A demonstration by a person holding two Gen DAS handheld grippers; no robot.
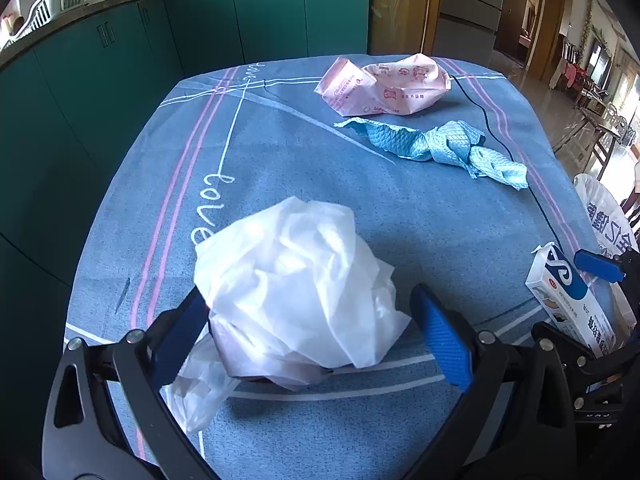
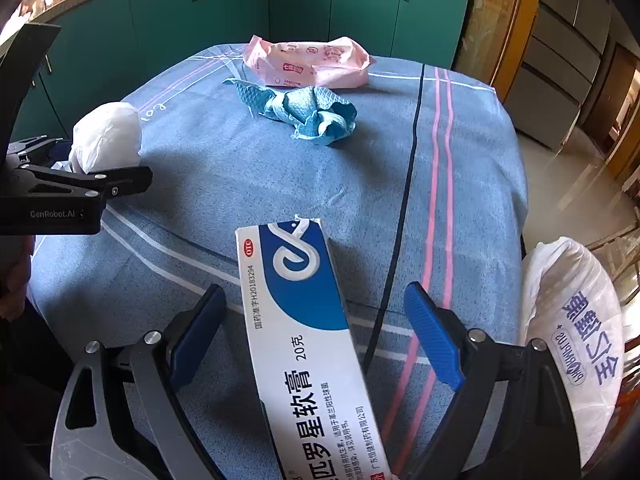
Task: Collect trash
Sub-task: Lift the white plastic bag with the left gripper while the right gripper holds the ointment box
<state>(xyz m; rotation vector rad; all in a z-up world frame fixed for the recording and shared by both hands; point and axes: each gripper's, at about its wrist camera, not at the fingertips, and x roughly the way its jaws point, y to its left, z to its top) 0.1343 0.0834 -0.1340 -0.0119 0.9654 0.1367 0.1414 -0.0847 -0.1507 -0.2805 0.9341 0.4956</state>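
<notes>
A crumpled white plastic wad (image 1: 296, 288) lies on the blue tablecloth (image 1: 280, 152) between the wide-spread fingers of my left gripper (image 1: 308, 336). It hides the left finger's tip, and a small gap shows at the right finger (image 1: 440, 340). A white-and-blue medicine box (image 2: 304, 320) runs lengthwise between the fingers of my right gripper (image 2: 316, 332), which stands open; neither pad touches it. The box (image 1: 568, 304) looks tilted up. Farther back lie a twisted blue cloth wipe (image 1: 436, 148) and a pink wrapper (image 1: 384, 84).
A white printed plastic bag (image 2: 572, 340) hangs off the table's right edge. A thin black cable (image 2: 404, 208) runs across the cloth. Green cabinets (image 1: 200, 28) stand behind the table, and tiled floor (image 2: 568, 176) opens to the right.
</notes>
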